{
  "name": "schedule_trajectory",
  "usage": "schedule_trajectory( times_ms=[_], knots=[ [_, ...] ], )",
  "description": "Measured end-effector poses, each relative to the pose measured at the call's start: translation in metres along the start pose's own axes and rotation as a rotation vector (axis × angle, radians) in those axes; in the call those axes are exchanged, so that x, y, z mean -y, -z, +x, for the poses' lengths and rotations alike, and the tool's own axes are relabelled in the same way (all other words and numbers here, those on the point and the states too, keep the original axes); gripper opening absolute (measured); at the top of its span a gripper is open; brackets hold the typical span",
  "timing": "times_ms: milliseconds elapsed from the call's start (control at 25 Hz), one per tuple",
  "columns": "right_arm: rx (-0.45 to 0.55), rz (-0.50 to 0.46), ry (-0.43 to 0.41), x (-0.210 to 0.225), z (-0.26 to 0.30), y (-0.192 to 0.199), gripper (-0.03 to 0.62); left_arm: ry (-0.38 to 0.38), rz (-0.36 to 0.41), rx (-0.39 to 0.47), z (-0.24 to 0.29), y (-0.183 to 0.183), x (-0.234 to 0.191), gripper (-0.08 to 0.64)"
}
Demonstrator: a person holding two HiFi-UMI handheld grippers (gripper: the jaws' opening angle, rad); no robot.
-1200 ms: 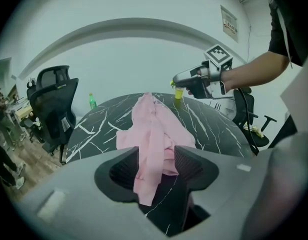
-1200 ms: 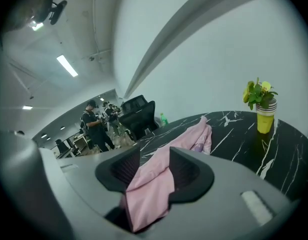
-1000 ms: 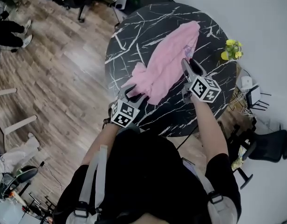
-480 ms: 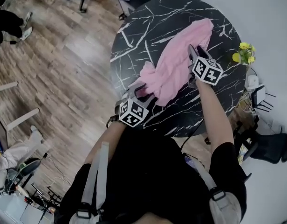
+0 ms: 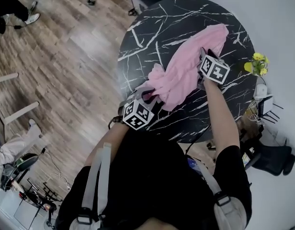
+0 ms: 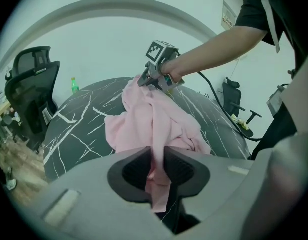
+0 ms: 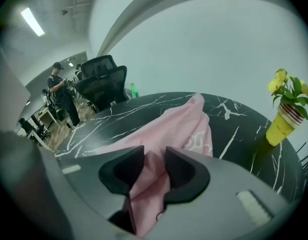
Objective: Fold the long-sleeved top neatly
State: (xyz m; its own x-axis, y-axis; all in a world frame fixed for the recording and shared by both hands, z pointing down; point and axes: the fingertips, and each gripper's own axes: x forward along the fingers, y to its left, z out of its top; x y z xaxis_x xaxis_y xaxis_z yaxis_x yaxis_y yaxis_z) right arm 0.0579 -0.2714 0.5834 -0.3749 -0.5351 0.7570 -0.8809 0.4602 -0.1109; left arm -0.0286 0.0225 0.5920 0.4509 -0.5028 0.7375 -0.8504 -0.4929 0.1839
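Observation:
A pink long-sleeved top [image 5: 186, 71] lies crumpled lengthwise on the round black marble table [image 5: 152, 28]. My left gripper [image 5: 148, 96] is at the near, bunched end. In the left gripper view a fold of the top [image 6: 154, 119] is pinched between the pads of the left gripper [image 6: 158, 154], whose jaws have just been closing. My right gripper [image 5: 205, 56] rests on the top's right edge, farther along. Its jaws have also been closing, and cloth [image 7: 179, 124] fills the gap of the right gripper [image 7: 155, 156] and touches both pads.
A yellow pot of flowers [image 5: 256, 63] stands at the table's right edge, close to my right hand. A green bottle [image 6: 74, 85] sits at the far rim. A black office chair [image 7: 101, 81] and a standing person [image 7: 61, 96] are beyond the table.
My right gripper has come down onto the top's right edge. My left gripper stayed at the near end and its jaws narrowed on the cloth.

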Motion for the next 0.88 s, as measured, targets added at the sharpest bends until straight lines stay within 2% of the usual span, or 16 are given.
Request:
schedule_trajectory(
  times_ms=[80,160,320,440,680,880],
  knots=[
    [-0.007,-0.003,0.018,0.004,0.000,0.003,0.050,0.012,-0.011,0.002,-0.002,0.000,-0.003,0.026],
    [0.011,0.003,0.014,0.005,-0.002,-0.001,0.031,0.025,-0.016,0.007,-0.005,-0.002,-0.004,0.017],
    [0.087,0.011,-0.052,-0.010,-0.007,-0.023,0.024,0.028,-0.023,0.035,-0.020,-0.011,-0.011,0.017],
    [0.133,-0.006,-0.091,-0.028,-0.008,-0.046,0.023,0.017,-0.066,0.064,-0.032,-0.017,-0.023,0.017],
    [0.192,-0.032,-0.159,-0.080,0.007,-0.088,0.023,-0.043,-0.144,0.083,-0.055,-0.015,-0.072,0.017],
    [0.200,-0.053,-0.192,-0.124,0.029,-0.107,0.023,-0.088,-0.185,0.097,-0.071,-0.017,-0.114,0.017]
  ],
)
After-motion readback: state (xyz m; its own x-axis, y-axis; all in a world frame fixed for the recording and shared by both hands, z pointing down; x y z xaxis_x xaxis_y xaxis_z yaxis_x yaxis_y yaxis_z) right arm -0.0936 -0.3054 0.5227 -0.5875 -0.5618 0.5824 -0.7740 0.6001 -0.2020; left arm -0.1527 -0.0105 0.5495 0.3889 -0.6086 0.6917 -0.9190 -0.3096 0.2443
